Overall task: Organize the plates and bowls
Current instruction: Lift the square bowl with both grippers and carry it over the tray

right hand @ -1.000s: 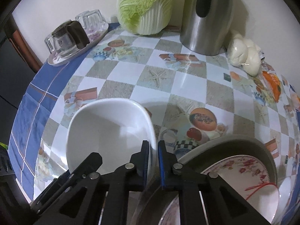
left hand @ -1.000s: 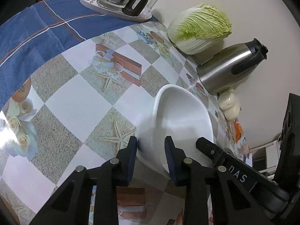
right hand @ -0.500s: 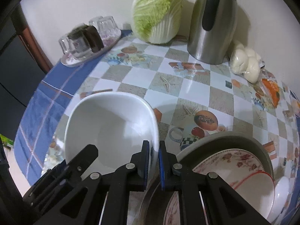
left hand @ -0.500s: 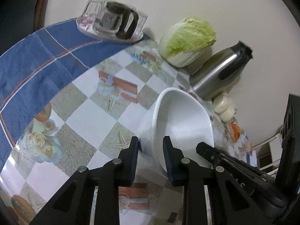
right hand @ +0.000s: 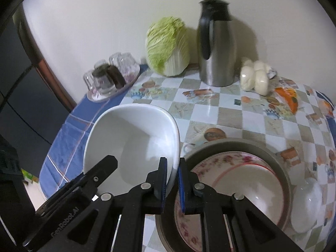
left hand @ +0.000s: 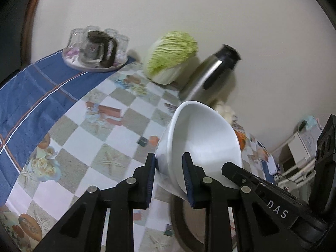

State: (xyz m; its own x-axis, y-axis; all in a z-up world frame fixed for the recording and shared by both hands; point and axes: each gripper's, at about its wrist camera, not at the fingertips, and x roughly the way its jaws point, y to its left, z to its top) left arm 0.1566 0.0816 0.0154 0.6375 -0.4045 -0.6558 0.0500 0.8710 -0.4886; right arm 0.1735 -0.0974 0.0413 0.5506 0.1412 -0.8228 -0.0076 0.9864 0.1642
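Observation:
A large white bowl [right hand: 134, 138] is held in the air by both grippers. My right gripper [right hand: 172, 180] is shut on its right rim. My left gripper [left hand: 169, 176] is shut on its opposite wall, and the bowl [left hand: 201, 138] tilts on edge in the left wrist view. Just right of the bowl a grey basin [right hand: 247, 145] sits on the table and holds a floral plate [right hand: 210, 166] with a red-rimmed bowl [right hand: 247, 191] nested in it. A small white bowl [right hand: 306, 205] sits upside down by the basin's right side.
Along the back wall stand a tray of glasses [right hand: 111, 77], a napa cabbage [right hand: 168, 46], a steel thermos jug [right hand: 218, 44] and a bag of white buns [right hand: 255, 77]. An orange packet [right hand: 287, 99] lies at the right. The checkered tablecloth [right hand: 231, 109] has a blue border at the left.
Both grippers have lifted the white bowl off the table and carried it right, toward the basin. The bowl has tipped more on edge.

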